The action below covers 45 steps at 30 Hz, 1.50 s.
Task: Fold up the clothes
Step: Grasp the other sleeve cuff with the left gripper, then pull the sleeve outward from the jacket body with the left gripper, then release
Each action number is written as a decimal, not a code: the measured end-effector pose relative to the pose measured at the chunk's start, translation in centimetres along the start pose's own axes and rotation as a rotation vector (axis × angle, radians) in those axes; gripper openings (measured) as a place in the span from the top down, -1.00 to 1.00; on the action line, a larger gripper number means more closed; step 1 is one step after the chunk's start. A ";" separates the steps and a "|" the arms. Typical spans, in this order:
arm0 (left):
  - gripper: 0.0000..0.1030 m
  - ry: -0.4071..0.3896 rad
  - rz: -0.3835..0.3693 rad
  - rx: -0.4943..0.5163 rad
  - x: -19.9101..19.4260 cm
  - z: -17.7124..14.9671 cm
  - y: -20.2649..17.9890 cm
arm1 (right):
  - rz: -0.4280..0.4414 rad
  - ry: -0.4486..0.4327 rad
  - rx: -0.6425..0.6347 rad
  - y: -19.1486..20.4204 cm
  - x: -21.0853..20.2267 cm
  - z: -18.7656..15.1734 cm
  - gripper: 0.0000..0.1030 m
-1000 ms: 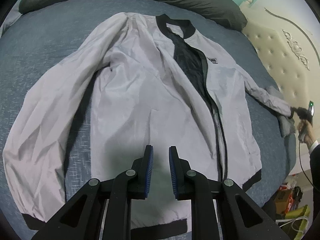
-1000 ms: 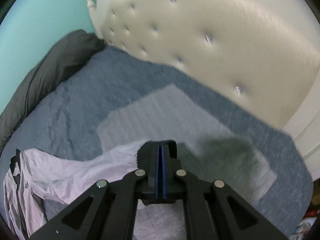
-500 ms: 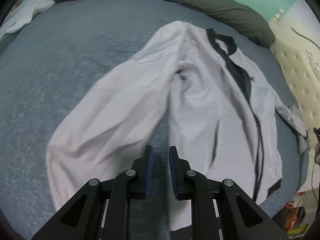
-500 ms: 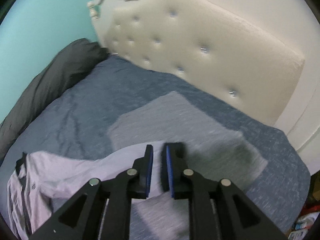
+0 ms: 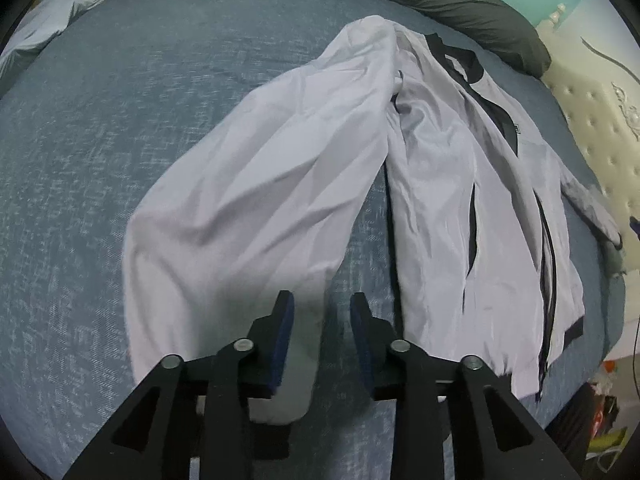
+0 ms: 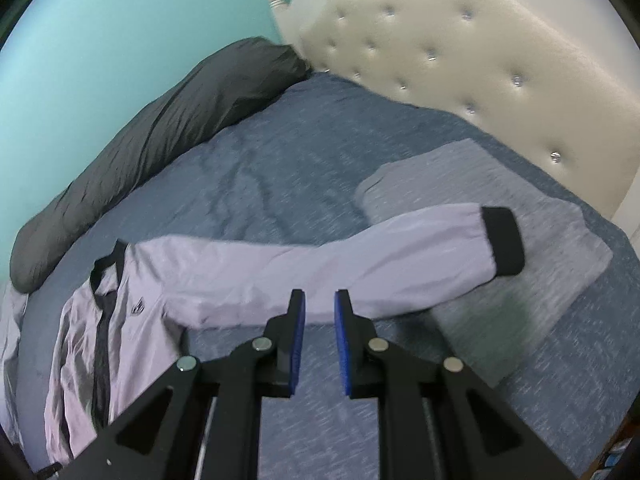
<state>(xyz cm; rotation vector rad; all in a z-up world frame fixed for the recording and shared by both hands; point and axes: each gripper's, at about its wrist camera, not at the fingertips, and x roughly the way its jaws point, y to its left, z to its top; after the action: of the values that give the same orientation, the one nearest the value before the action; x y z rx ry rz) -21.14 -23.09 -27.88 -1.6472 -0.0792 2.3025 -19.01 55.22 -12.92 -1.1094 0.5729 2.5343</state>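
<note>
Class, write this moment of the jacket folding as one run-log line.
stage: sleeves spread | jacket: flat on bed | left gripper: open over sleeve | right gripper: open, empty | cuff: on pillow

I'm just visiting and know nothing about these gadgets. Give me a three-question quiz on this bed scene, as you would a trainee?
1. True or false: the right gripper is clamped on the black cuff of the jacket.
2. The cuffed sleeve ends on: A) the dark duvet, B) the grey pillow, C) the floor.
3. Fill in: the left gripper hangs over the other sleeve with its jaws ____.

Key: 1 false, it is open and apart from the cuff; 2 B; 3 open.
</note>
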 end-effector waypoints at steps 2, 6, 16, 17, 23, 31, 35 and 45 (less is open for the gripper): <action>0.27 0.012 0.001 0.024 0.0 -0.7 0.0 | 0.004 0.000 -0.009 1.0 -0.5 -0.5 0.72; 0.26 0.034 0.002 0.070 0.0 -2.0 -0.3 | 0.019 0.009 0.027 1.9 -1.1 -1.1 0.72; 0.59 0.044 0.042 0.126 0.9 -3.2 0.0 | 0.031 0.002 -0.004 4.4 -3.5 -2.2 0.72; 0.81 0.044 0.047 0.131 1.0 -3.3 0.1 | 0.032 0.001 -0.006 4.6 -3.7 -2.3 0.72; 1.00 0.036 0.060 0.148 0.7 -3.6 0.6 | 0.042 0.004 -0.008 5.4 -3.9 -2.7 0.72; 1.00 0.012 0.049 0.144 -1.4 -3.6 0.9 | 0.059 0.016 -0.006 6.2 -3.8 -3.5 0.72; 0.82 0.057 0.046 0.203 -0.8 -3.4 -0.8 | 0.064 0.015 0.007 6.2 -3.9 -3.7 0.72; 0.13 0.077 0.171 0.352 1.5 -6.0 -2.5 | 0.075 0.015 0.037 5.6 -5.2 -4.1 0.72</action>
<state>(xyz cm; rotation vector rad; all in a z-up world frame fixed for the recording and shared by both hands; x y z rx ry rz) -15.42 -21.12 -30.78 -1.6047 0.4731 2.2084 -15.55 47.78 -10.27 -1.1144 0.6744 2.5700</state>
